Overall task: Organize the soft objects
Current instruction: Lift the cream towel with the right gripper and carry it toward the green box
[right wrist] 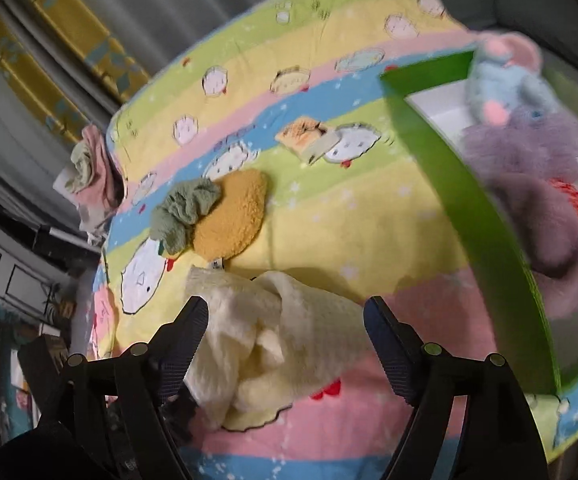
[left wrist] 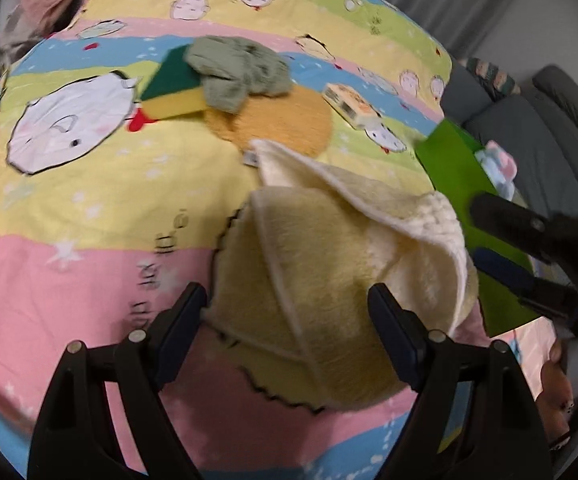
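Both our left gripper (left wrist: 287, 334) and right gripper (right wrist: 285, 334) hang with jaws released over the cream cloth (left wrist: 329, 248): light, limp, best pinched at a folded edge.

cartoon bedsheet (left wrist: 89, 208) | small printed box (left wrist: 352, 105) on sheet | grey sofa (left wrist: 537, 140) | yellow patterned curtain (right wrist: 49, 44)

Your left gripper (left wrist: 287, 316) hangs spread over the cream cloth (left wrist: 329, 248) on the bedspread (left wrist: 89, 208), near its right edge beside the green box (left wrist: 461, 168).
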A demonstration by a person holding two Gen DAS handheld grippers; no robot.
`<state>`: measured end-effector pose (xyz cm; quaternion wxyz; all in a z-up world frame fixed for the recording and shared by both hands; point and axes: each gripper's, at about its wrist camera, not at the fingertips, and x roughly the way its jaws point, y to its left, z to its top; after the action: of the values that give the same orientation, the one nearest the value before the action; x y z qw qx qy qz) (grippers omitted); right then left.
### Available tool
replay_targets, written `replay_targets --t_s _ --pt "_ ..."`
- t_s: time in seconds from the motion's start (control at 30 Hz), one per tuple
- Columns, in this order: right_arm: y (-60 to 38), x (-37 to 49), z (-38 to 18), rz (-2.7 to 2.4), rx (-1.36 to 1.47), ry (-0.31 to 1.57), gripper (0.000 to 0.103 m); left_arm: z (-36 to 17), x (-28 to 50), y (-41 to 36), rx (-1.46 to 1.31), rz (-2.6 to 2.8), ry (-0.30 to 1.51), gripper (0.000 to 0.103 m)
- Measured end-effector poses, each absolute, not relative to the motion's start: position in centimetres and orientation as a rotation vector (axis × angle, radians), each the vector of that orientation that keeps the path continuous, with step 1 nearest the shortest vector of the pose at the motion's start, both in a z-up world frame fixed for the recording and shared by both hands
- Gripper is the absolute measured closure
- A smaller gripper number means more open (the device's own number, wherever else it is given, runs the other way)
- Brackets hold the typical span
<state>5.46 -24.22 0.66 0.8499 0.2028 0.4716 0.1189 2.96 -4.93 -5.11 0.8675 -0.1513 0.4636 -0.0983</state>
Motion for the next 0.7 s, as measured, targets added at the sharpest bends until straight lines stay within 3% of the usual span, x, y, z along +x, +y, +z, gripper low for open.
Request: replay_targets --t_s 0.23,0.3,0.47,0.6,0.7 --pt "-22.3 7.7 -3.4 0.340 0.507 1.126 0.022 -6.0 3.8 -7.4 -0.255 -0.243 0.947 0.021" --pt "-22.1 7.7 -4.1 0.347 0.491 1.120 0.028 -6.0 3.9 -8.0 -0.227 -0.234 0.922 0.022" --pt "-22.7 7.0 -4.4 0.345 0.491 1.078 0.060 -5.0 4.2 -9.3 -0.188 -0.284 0.890 0.043" --pt "-23.5 7.0 -3.5 0.383 0.553 1.036 0.064 -3.4 4.0 -10.6 -0.142 -0.301 0.855 0.059" --pt "-24.8 6.5 -1.6 0.404 0.601 0.973 0.064 -1.1 3.8 -11.6 -0.109 -0.334 0.805 0.060"
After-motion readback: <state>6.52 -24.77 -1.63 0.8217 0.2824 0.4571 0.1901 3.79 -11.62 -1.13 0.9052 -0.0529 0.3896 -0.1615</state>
